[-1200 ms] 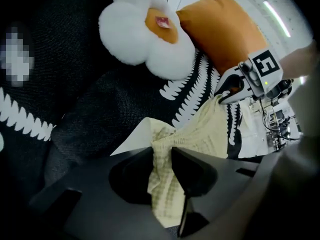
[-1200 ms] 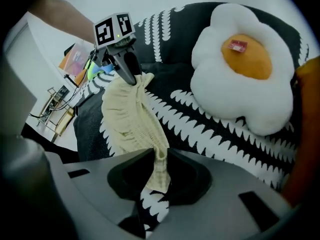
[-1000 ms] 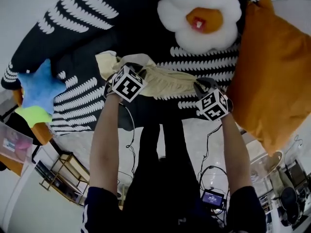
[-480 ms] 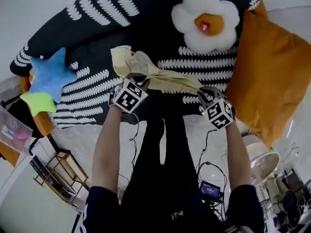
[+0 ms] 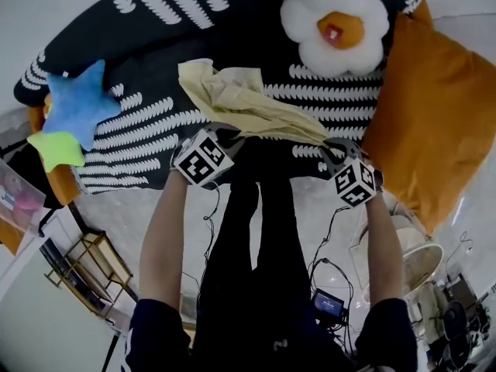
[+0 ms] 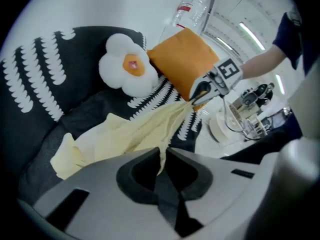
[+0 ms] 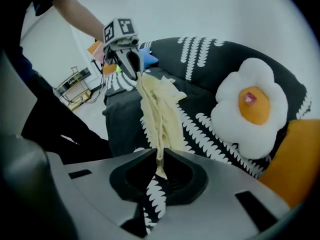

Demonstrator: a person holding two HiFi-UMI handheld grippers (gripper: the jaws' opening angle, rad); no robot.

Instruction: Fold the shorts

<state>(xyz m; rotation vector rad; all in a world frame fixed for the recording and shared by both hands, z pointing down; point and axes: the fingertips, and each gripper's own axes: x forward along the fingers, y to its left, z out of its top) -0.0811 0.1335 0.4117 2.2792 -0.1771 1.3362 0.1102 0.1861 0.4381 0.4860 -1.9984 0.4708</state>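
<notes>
A black cover [image 5: 155,122] with white leaf-like marks spreads over what may be a sofa; the view is too warped to be sure. On it lie a fried-egg cushion [image 5: 335,25] at the back, an orange cushion [image 5: 434,122] to the right and a blue star plush [image 5: 77,111] to the left, all clear of the work. The pale yellow shorts [image 5: 240,99] hang creased between the left tongs [image 5: 230,136] and the right tongs [image 5: 328,147], each pinching an edge, with the far end crumpled on the cover.
</notes>
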